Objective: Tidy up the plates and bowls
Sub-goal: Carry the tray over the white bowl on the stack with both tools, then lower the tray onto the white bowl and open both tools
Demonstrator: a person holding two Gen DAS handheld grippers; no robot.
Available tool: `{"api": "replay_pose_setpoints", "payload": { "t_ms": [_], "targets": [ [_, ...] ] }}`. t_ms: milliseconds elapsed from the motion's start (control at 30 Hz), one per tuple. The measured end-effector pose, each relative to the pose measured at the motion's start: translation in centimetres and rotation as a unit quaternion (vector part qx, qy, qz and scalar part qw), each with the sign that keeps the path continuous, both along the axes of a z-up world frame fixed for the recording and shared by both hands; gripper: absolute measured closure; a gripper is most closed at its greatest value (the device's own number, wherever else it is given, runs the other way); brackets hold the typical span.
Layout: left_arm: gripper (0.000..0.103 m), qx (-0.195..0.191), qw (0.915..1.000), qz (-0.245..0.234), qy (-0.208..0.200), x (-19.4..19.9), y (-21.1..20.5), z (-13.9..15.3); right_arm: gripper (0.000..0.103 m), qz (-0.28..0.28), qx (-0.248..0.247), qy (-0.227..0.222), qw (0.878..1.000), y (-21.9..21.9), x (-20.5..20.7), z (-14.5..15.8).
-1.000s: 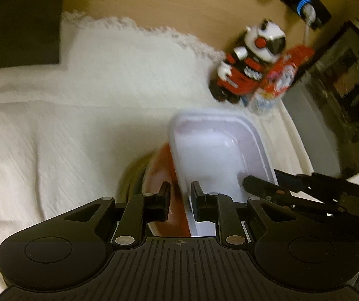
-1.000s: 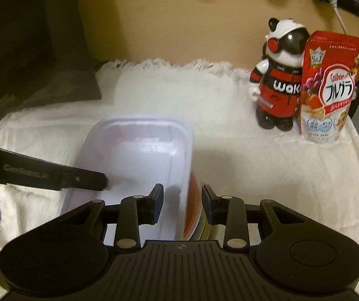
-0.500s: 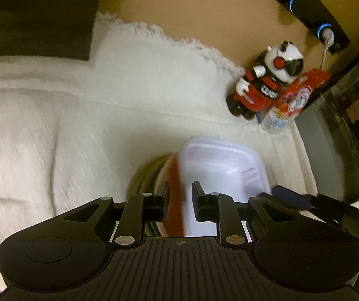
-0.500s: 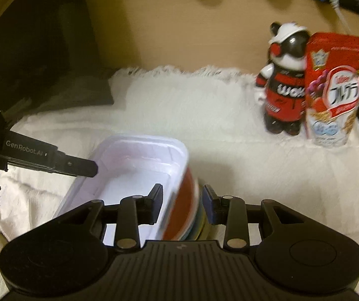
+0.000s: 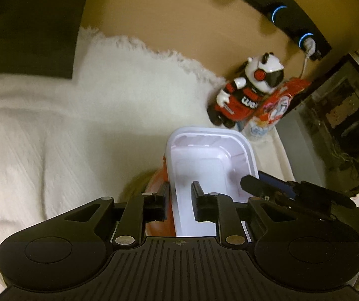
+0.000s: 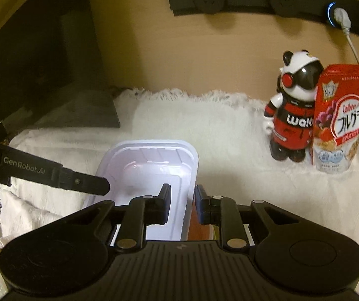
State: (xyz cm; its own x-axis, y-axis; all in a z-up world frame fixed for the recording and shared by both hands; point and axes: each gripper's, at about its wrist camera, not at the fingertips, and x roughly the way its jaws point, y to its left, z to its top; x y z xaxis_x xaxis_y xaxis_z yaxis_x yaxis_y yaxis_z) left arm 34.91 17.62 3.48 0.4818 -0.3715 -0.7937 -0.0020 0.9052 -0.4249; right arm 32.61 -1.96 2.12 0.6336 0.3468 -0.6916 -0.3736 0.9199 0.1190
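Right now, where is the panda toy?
The panda toy stands at the far right of the white cloth in the right wrist view, against the wall, right beside the red cereal bag.

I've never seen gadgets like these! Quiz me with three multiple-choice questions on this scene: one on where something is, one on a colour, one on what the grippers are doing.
1. Where does the cereal bag stand?
A. Beside the panda figure, by the wall
B. Inside the white tray
C. On the dark box at the left

2. What colour is the dish under the white tray?
A. Blue
B. Orange-red
C. Black

3. How do the left gripper and right gripper meet the tray?
A. Both hang away from it
B. Each straddles one tray wall
C. One holds the panda

Answers: 1 A, the bag touches the panda's side. 2 B, an orange-red rim shows beside the tray. 3 B, a tray wall sits between each pair of fingers.
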Motion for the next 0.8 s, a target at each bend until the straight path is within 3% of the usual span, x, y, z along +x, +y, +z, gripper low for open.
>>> {"api": "replay_pose_setpoints", "payload": {
  "t_ms": [200,467,800],
  "targets": [
    [0.084,-0.001,0.9994,-0.010,0.035,1.7,0.0,-2.3,0.083,-0.011,-0.002,0.025,1.000,0.6,1.7,-2.0],
    [0.083,-0.004,0.9988,-0.016,0.045,1.7,0.4,-2.7,0.082,-0.010,0.004,0.028,1.000,0.6,1.4,-2.4],
    [0.083,-0.010,0.9997,0.009,0.020,0.8,0.9,-1.3,0.081,-0.030,0.014,0.009,0.999,-1.0,0.6,-1.7]
  ]
}}
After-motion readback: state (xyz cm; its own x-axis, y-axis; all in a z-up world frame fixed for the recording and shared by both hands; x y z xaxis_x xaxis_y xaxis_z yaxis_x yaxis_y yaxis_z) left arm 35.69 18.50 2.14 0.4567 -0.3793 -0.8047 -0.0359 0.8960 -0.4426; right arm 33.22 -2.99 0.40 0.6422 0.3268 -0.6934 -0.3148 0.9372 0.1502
